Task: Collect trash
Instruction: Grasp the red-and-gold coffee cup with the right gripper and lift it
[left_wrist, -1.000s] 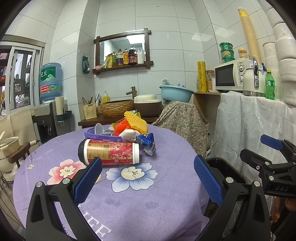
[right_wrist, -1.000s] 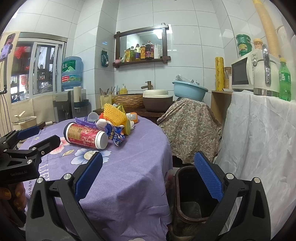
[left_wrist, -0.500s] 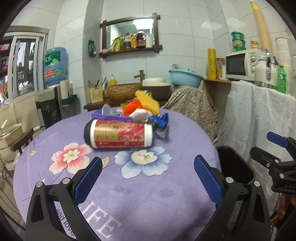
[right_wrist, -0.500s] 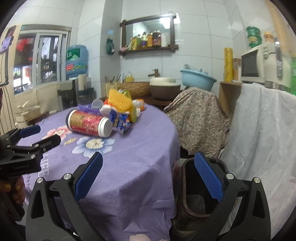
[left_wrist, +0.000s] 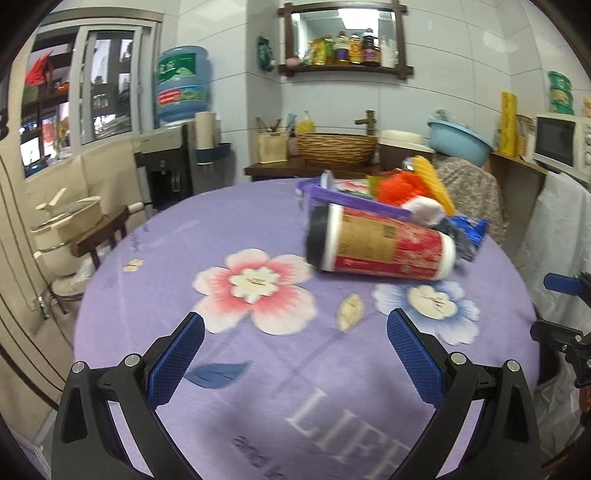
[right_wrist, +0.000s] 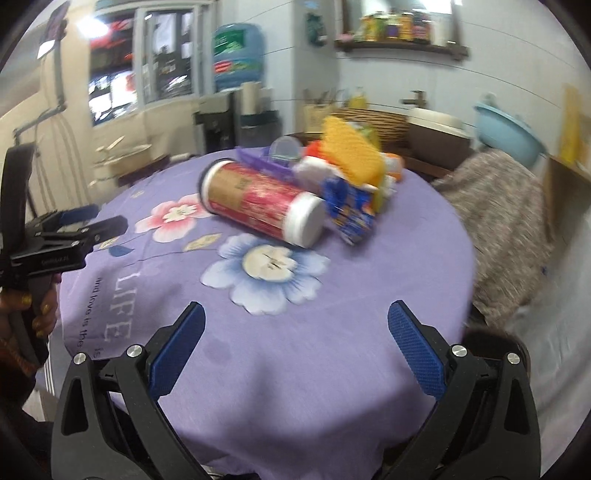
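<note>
Hovering left tool (left_wrist: 295, 343) spread | right tool (right_wrist: 295, 336) spread | canister (left_wrist: 380, 245) sideways

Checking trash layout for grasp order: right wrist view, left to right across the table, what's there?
Left gripper at the edge → pink printed flower → red canister lying on its side → blue wrapper. The yellow and orange pieces behind overlap, so they are left out.
</note>
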